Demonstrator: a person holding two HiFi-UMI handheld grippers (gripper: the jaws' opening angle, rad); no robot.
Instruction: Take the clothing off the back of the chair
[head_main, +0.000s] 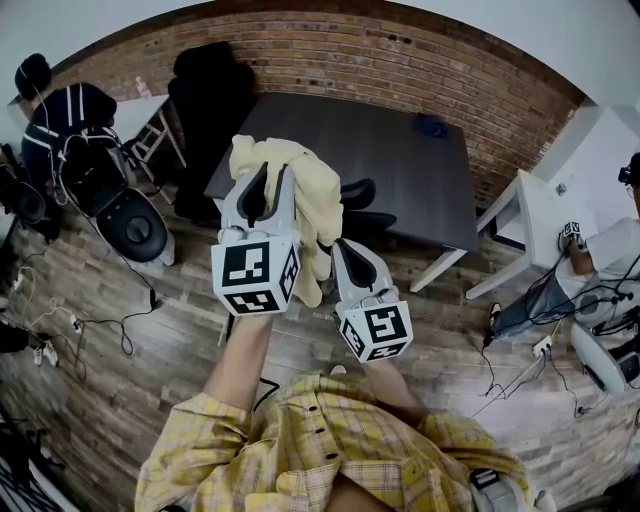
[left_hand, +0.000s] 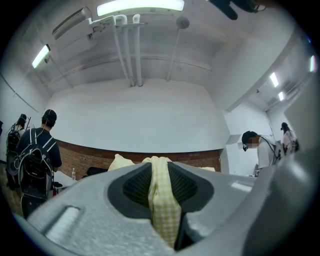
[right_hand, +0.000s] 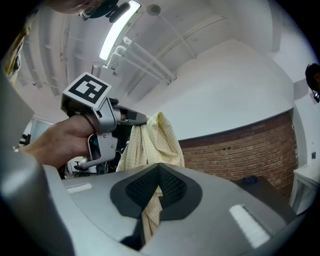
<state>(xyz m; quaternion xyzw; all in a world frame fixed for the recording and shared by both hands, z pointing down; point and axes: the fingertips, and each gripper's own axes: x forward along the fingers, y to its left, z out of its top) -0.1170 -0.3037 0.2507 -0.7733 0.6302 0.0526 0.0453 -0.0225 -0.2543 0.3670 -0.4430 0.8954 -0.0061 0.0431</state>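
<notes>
A pale yellow checked garment is bunched up in the air in front of me, above a black chair that it mostly hides. My left gripper is raised and shut on the garment's top; the cloth runs pinched between its pads. My right gripper sits lower and to the right, shut on a hanging strand of the same garment. In the right gripper view the garment drapes down from the left gripper, held by a hand.
A dark table stands behind the chair against a brick wall. A tall black office chair is at its left end, and a white desk at right. A person with a backpack stands far left. Cables cross the wooden floor.
</notes>
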